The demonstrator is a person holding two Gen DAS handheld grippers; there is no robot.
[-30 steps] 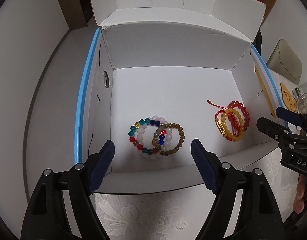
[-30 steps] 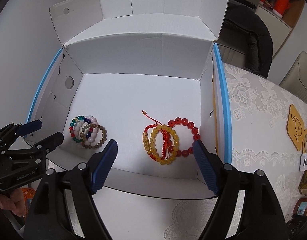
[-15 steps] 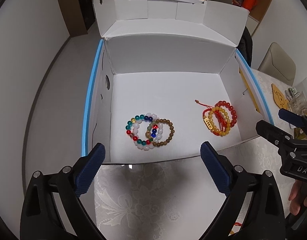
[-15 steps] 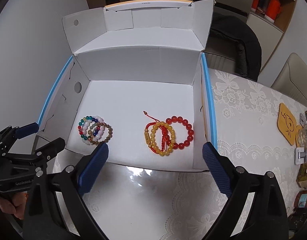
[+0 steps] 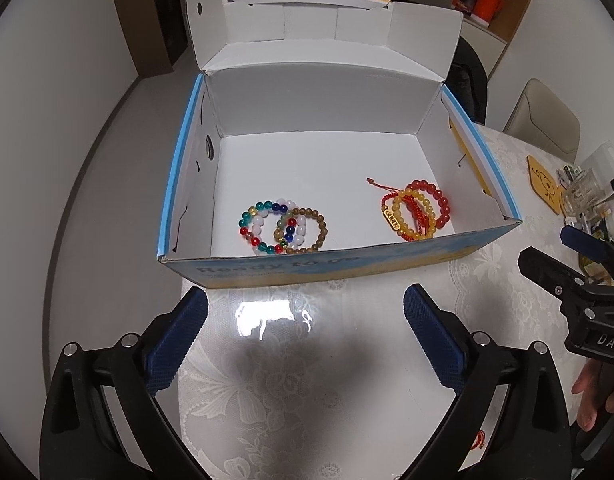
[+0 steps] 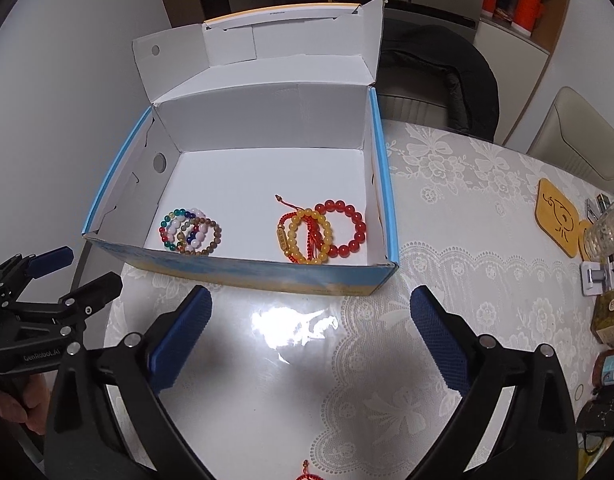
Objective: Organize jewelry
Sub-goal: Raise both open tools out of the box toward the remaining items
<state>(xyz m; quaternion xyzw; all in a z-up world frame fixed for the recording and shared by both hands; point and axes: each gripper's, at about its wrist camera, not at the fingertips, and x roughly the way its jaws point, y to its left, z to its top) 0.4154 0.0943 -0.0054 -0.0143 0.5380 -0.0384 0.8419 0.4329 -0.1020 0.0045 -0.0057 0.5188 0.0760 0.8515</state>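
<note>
both tongs, left (image 5: 305,328) & right (image 6: 311,328), wide open, empty; bracelets (image 5: 283,227) in box (image 5: 307,270).

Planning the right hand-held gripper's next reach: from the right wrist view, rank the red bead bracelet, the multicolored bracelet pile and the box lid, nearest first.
1. Red bead bracelet, box's right front.
2. Multicolored bracelet pile, box's left front, farther aside.
3. Box lid, upright at the back.

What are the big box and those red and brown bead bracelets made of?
The box looks like matte white cardboard, with visible folds and flaps and a printed blue outside. The red bead bracelet looks like glossy glass or polished stone, its beads translucent and shiny. The brown bead bracelet looks like wood, dull and opaque, though that is uncertain.
</note>
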